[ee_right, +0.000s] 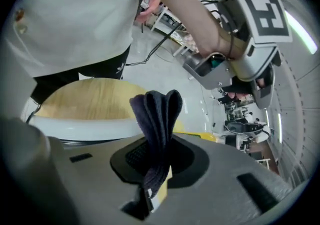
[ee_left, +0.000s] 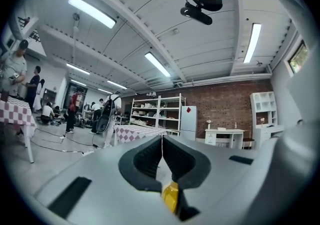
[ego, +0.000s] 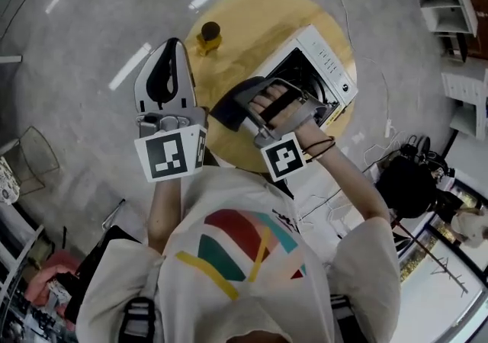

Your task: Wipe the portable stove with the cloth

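While my right gripper [ee_right: 159, 156] clamps the dark cloth [ee_right: 158, 111] between its jaws, the folds stand up out of the pads. Seen from the head, that gripper lies over the near left end of the white stove [ego: 326, 59], which sits on the right side of the round wooden table [ego: 244, 10]. The cloth seems to touch the stove there, though my hand hides the contact. My left gripper [ee_left: 162, 141] hangs at the table's left edge, jaws pressed together on nothing. A small yellow thing [ego: 209, 36] stands on the table, apart from the stove.
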`<action>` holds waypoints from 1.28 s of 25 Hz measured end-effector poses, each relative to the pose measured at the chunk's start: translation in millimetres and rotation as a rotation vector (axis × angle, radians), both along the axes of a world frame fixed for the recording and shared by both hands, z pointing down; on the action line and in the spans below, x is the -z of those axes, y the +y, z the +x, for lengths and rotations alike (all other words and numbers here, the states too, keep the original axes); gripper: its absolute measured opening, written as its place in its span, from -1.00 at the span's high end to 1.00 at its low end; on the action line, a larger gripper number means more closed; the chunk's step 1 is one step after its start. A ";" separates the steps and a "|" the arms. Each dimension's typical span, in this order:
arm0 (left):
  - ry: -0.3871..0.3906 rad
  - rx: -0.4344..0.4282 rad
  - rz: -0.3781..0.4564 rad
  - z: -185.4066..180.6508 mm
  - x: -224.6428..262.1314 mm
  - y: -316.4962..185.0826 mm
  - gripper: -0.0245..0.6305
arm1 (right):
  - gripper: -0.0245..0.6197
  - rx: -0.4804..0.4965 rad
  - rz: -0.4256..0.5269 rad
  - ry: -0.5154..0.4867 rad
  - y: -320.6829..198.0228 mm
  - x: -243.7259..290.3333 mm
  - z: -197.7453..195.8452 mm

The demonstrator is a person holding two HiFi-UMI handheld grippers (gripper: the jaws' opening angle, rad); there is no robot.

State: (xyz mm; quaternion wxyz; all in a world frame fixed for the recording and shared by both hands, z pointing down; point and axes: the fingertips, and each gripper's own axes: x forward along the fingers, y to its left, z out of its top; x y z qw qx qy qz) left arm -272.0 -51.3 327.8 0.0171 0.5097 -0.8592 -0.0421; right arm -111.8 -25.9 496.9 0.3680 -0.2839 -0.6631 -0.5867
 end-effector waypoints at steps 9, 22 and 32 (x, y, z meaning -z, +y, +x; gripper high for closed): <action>0.047 0.079 -0.037 -1.6 -26.1 20.3 0.91 | 0.82 0.045 -0.147 0.224 16.9 -33.8 14.1; 0.059 0.147 -0.040 -3.4 -32.6 41.6 0.91 | 0.82 0.029 -0.139 0.349 -2.8 -42.8 -7.3; 0.058 0.162 -0.052 -11.1 -42.6 49.6 0.91 | 0.82 0.133 0.008 0.399 -37.7 -54.4 2.8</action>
